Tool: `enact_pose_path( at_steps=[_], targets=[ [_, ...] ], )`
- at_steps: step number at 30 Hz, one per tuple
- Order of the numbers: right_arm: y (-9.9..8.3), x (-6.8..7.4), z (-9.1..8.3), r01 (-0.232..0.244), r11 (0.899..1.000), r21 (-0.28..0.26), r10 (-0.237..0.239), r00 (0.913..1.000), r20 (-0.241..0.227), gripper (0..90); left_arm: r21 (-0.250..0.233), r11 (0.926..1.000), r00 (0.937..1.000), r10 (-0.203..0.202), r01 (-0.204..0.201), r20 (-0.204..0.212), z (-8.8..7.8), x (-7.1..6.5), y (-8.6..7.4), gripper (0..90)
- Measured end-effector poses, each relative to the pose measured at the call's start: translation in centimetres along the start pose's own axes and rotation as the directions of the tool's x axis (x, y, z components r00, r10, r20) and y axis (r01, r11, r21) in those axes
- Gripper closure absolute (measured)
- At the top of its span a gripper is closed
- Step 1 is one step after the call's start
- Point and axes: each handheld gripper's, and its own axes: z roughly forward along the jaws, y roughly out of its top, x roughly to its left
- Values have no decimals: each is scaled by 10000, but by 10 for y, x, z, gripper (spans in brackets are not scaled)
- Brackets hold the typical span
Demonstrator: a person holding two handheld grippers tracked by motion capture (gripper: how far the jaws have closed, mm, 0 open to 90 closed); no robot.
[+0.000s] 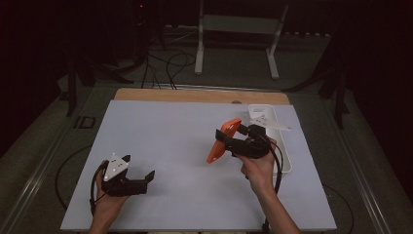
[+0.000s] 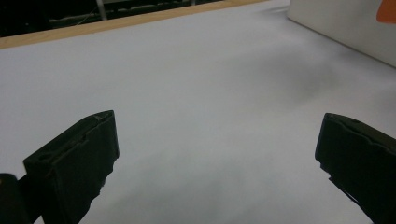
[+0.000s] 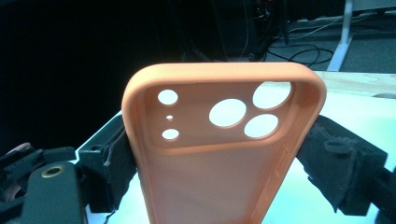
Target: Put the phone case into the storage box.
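An orange phone case is held above the table, tilted on its long side, with my right gripper shut on its two long edges. Close up in the right gripper view the orange phone case shows its inner face and camera holes, and the gripper clamps it from both sides. My left gripper rests low at the front left of the white mat, open. In the left gripper view its fingers stand far apart over bare mat, with the gripper holding nothing.
A white tray lies along the mat's right edge behind the right hand; its wall appears in the left gripper view. A wooden strip borders the mat's far side. Cables and a white stand sit on the floor beyond.
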Motion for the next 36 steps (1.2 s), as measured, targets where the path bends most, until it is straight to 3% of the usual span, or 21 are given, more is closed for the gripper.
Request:
enact_pose_path(
  at_steps=[14,24,36],
  targets=[
    [7,-7,4,-47,10000,-25,47,9997,232,169,79,10000,9997,27,-25,-236,-2,8,-10,5],
    [14,-12,7,-9,10000,-50,12,9988,487,169,-177,9996,9994,-217,213,-253,-2,8,-17,5],
    [25,-22,4,8,9998,-188,8,9966,829,169,-204,9997,9995,-99,93,-302,-2,5,-20,5]
  ],
)
